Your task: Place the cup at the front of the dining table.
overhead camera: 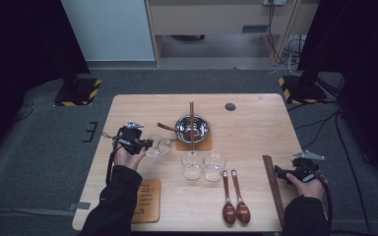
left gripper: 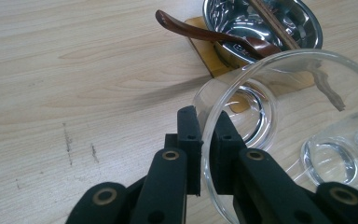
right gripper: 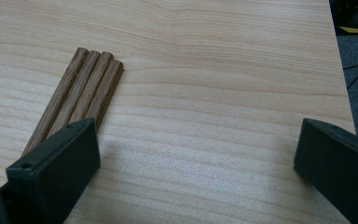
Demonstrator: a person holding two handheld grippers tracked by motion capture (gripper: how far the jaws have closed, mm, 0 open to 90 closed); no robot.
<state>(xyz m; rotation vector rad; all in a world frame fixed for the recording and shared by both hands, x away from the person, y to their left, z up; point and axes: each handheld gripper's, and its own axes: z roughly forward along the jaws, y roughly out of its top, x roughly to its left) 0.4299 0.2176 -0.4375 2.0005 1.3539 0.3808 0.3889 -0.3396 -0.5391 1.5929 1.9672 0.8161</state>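
Left gripper: jaws clamped on the rim of a tilted glass, one jaw inside, one outside; the glass's lower wall is cut off at the frame edge. Glass sits at the gripper's 3 o'clock in the high view, just beside the coaster bearing the bowl. Spoon bowl half hidden behind the glass. Right gripper: jaws wide apart, nothing between; chopsticks at 10 o'clock, their near ends hidden behind one jaw.
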